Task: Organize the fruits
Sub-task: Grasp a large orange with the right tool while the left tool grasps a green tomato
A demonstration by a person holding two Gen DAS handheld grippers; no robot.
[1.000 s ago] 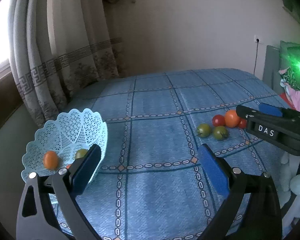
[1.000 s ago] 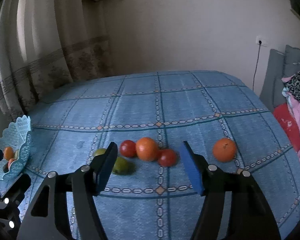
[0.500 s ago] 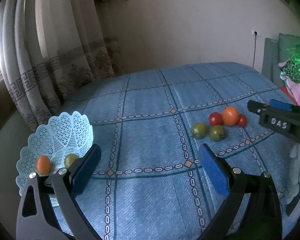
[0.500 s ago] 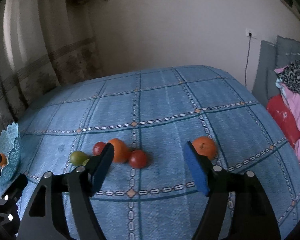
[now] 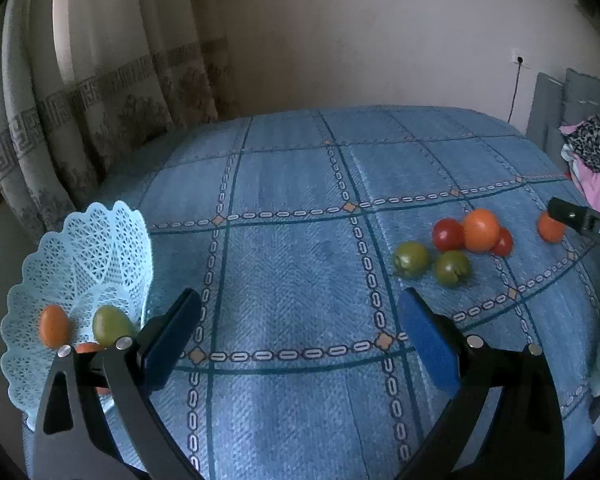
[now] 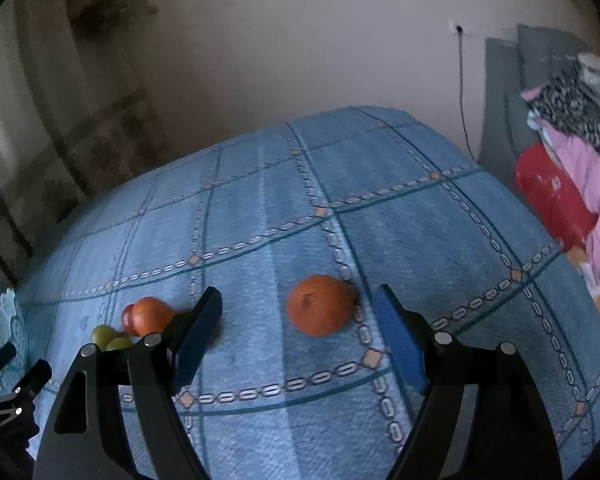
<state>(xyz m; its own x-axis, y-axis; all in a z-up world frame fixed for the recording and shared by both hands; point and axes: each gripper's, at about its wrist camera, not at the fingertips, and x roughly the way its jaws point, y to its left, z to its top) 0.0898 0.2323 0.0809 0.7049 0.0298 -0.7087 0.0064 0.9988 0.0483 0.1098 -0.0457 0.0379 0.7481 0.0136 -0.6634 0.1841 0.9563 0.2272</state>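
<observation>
A pale blue lace basket (image 5: 88, 248) stands at the table's left edge and holds an orange fruit (image 5: 53, 326), a green fruit (image 5: 110, 324) and a partly hidden red one. My left gripper (image 5: 300, 332) is open above bare cloth beside the basket. On the right lie two green tomatoes (image 5: 411, 258), red tomatoes (image 5: 447, 234) and an orange (image 5: 481, 229). A lone orange (image 6: 320, 310) lies just ahead of my open right gripper (image 6: 298, 334), between its fingers' line. The right gripper (image 5: 586, 222) shows at the left wrist view's right edge, next to that lone orange (image 5: 550, 227).
The table wears a blue checked cloth (image 5: 300, 208). Patterned curtains (image 5: 80, 80) hang behind the basket. A grey chair with pink, red and leopard clothes (image 6: 572, 168) stands to the right of the table. A wall socket and cable (image 6: 459, 60) are behind.
My right gripper has swung right and closer to the lone orange, which now lies between its fingers' line. The left gripper drew back a little; the basket sits lower left in view.
</observation>
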